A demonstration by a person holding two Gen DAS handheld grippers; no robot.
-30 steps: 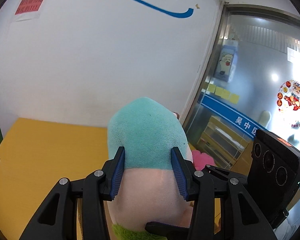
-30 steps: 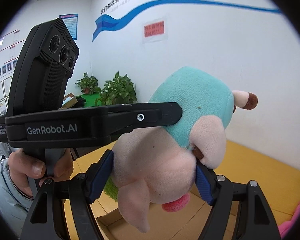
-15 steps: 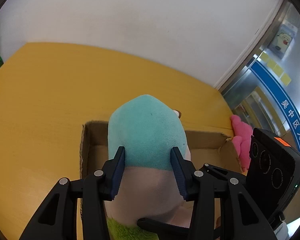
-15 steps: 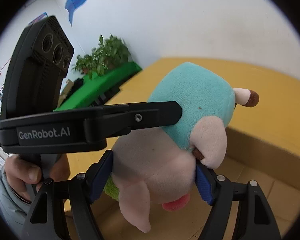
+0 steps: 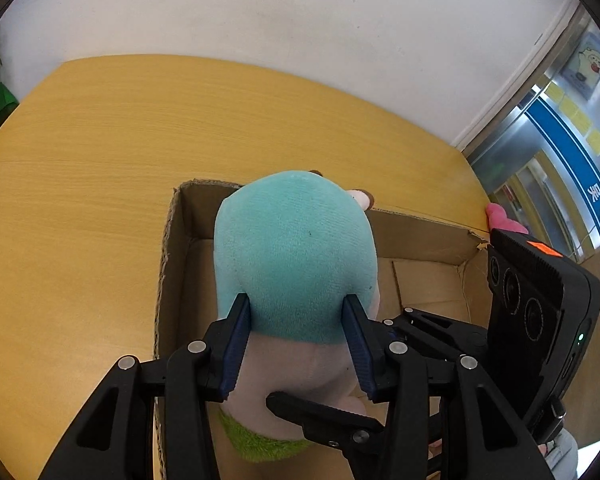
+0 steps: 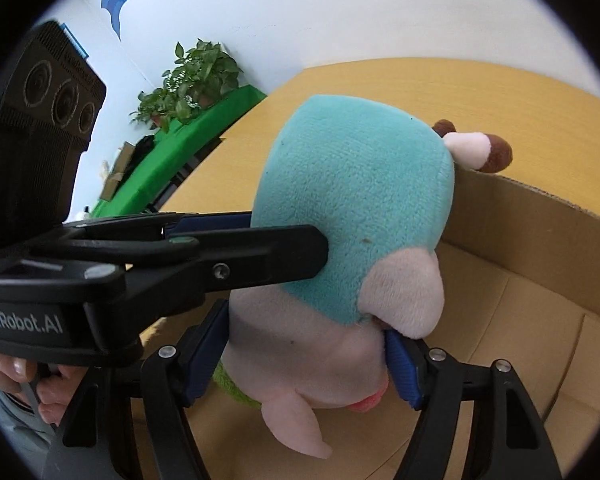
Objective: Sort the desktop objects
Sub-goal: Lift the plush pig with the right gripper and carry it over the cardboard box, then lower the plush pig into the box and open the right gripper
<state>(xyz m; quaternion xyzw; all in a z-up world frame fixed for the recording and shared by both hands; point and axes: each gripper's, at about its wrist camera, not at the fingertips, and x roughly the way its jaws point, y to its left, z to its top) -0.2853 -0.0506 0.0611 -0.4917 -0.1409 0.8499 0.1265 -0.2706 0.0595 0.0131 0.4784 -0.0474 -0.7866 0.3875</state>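
I have the plush toy (image 5: 296,256) over the open cardboard box (image 5: 172,264), above its floor; my left gripper (image 5: 296,344) pinches its teal head, my right gripper (image 6: 306,364), jaws closing, squeezes its pink body, yellow table (image 5: 100,200) around the box

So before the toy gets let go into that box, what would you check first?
1. Plush toy over the cardboard box, not the table: ok.
2. Left gripper gripping the toy: ok, both blue pads press into its sides.
3. Right gripper gripping the toy: ok, the toy sits between its pads, though its jaws are closing a little right now.
4. Room in the box under the toy: ok where visible, bare cardboard floor; the part beneath the toy is hidden.
5. Toy resting on the box floor yet: cannot tell.
6. Pink item beyond the box clear of the drop: ok, it lies outside the far wall.
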